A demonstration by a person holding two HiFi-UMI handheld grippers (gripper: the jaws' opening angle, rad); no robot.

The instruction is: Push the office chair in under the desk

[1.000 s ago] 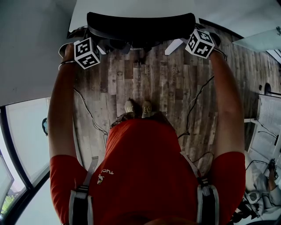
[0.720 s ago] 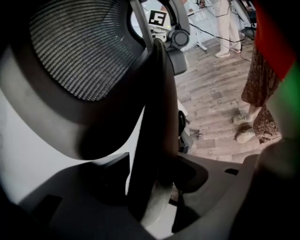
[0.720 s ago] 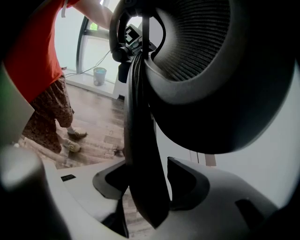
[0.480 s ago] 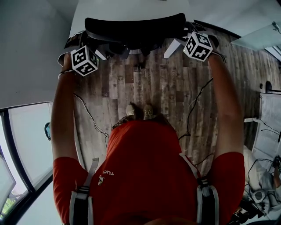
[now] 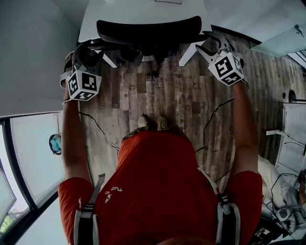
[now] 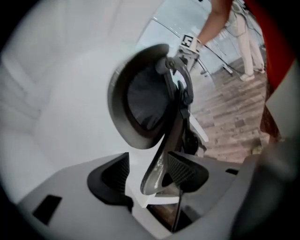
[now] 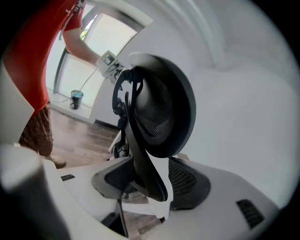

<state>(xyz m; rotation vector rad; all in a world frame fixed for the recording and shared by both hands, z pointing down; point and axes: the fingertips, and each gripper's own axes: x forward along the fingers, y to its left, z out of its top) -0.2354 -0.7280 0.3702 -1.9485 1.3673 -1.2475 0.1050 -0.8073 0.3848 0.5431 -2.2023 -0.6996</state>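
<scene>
In the head view, the office chair (image 5: 148, 29) is being shown with its black backrest lying against the edge of the white tabletop (image 5: 143, 8). Its seat is not in sight, so the chair is being judged as already pushed in. The left gripper (image 5: 87, 53) is being held just beside the chair's left end and the right gripper (image 5: 210, 44) just beside its right end, both on the person's side of the backrest and above the wooden floor (image 5: 167, 91). In the left gripper view, the jaws have just been opening and are being held wide apart. The chair's curved back frame (image 6: 154, 176) is being seen in the gap between them, but neither pad is pressing on it, so nothing is being gripped. In the right gripper view the same is being shown: the jaws have just been opening and are standing spread, with the back frame lined up between them and left unclamped. The step in hand is being judged as the release. For it to be done well, the jaws should be kept fully spread while both grippers are being drawn straight away from the chair, evenly on both sides. That way no pad is caught on the frame, the chair is not rolled back out, and the backrest is left square to the tabletop edge.
</scene>
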